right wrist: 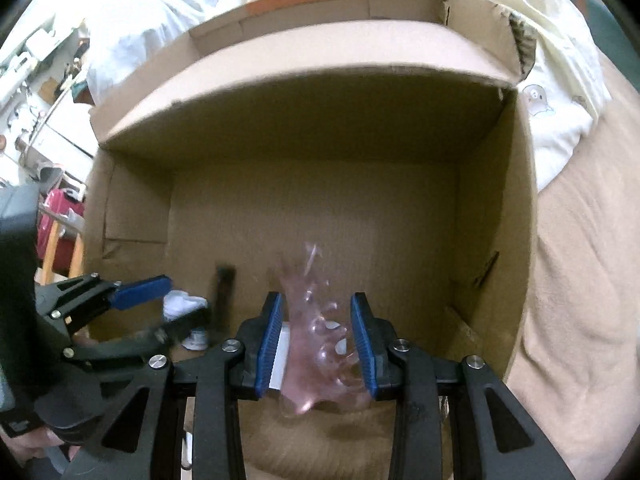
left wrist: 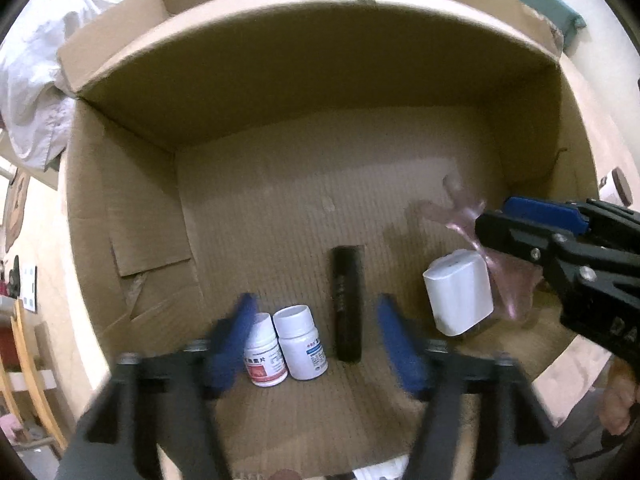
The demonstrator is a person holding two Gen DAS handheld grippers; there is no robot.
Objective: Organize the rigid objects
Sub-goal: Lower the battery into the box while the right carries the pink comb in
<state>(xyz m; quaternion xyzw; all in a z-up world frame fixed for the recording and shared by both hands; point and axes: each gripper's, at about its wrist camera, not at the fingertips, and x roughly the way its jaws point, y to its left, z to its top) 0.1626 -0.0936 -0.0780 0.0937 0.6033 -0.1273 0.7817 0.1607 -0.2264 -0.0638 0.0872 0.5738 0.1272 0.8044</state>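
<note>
Inside the cardboard box (left wrist: 320, 92), the left gripper (left wrist: 316, 340) gapes around two white bottles (left wrist: 286, 348); the right gripper (right wrist: 318, 344) stands parted beside a pink bag (right wrist: 316, 344).

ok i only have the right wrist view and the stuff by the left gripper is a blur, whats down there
Observer: Two white bottles, one red-label bottle and one blue-label bottle, stand upright side by side on the cardboard box floor, between the open fingers of the left gripper.
Operator: and the dark thing next to them
Observer: A black tube, lying flat just beside the blue-label bottle.
Operator: whats the white bit under my pink thing
Observer: A white block with rounded corners, tilted, with the pink plastic right against its far side.
</note>
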